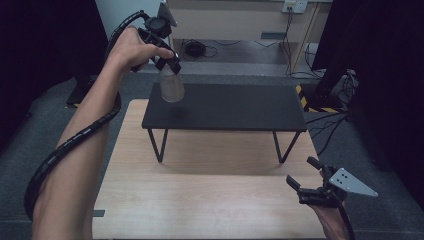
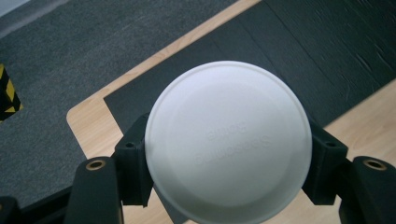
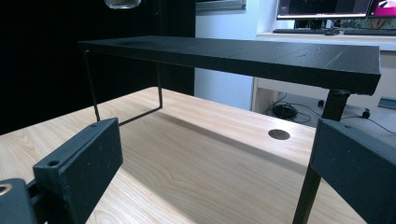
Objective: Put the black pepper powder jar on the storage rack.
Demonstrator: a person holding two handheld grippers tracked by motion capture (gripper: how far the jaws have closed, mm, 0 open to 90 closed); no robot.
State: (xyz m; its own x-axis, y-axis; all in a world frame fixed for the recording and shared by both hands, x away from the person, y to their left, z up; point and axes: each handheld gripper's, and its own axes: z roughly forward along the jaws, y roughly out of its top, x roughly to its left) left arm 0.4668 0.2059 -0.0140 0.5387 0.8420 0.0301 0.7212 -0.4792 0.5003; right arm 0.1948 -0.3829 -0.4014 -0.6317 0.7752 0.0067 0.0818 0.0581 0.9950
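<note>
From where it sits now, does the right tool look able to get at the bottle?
Probably not without a long move: the bottle is clamped in the left tool, held above the black shelf's far left end, while the open right tool hovers near the table's right front corner.

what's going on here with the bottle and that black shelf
A person holds a gripper in each hand at a wooden table. The left gripper is clamped on a clear bottle, holding it in the air above the left end of the black shelf. The right gripper hangs open and empty near the table's right front corner.
</note>
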